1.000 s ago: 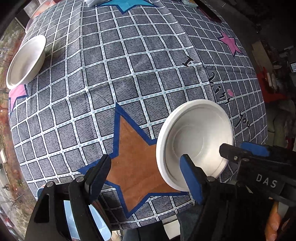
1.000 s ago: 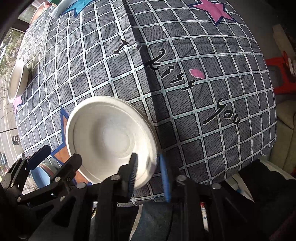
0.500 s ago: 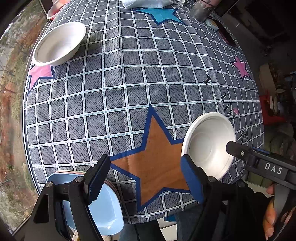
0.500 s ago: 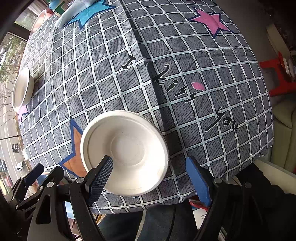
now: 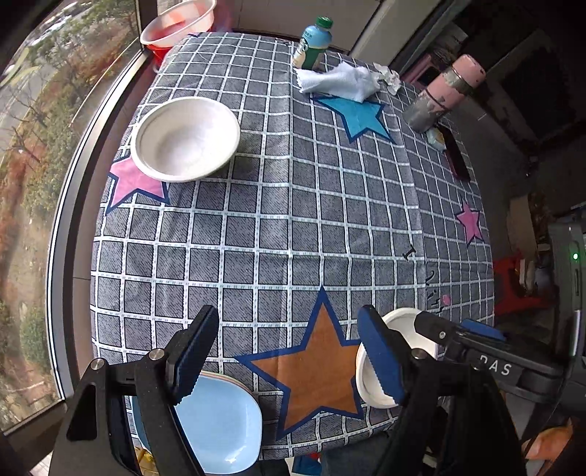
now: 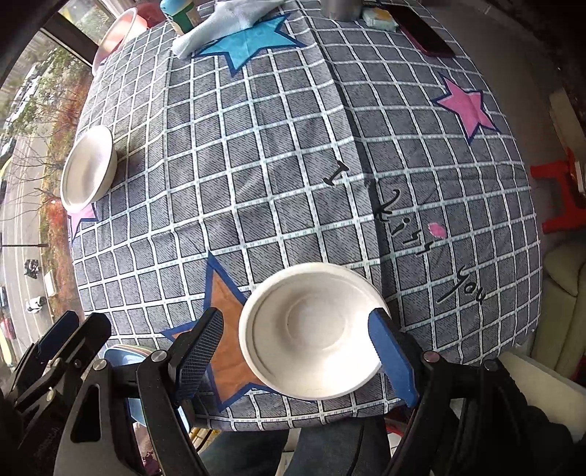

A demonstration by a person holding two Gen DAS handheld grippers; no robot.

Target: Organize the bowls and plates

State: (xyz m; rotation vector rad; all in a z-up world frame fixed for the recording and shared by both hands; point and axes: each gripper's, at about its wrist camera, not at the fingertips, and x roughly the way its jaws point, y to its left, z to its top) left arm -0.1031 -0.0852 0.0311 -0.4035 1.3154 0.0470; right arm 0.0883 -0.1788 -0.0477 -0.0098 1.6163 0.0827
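Note:
Two white bowls sit on the checked tablecloth (image 5: 293, 205). The far one (image 5: 185, 139) lies at the back left near the window and shows again in the right wrist view (image 6: 88, 168). The near bowl (image 6: 311, 329) rests by the orange star at the front edge. My right gripper (image 6: 296, 355) hangs open above it, pads clear of the rim. In the left wrist view that bowl (image 5: 403, 326) is half hidden behind a finger. My left gripper (image 5: 289, 355) is open with nothing between its fingers, over the front edge. A light blue plate (image 5: 219, 428) tops a stack at the front left corner.
At the back stand a green-capped bottle (image 5: 313, 44), a crumpled white cloth (image 5: 340, 84), a pink and grey flask (image 5: 447, 95) and a red basin (image 5: 175, 29). A dark phone (image 5: 456, 161) lies at the right edge. A window runs along the left.
My right gripper let go of the near bowl's rim and opened wide; the bowl stays on the table. Both grippers rose and drew back, so more of the table shows.

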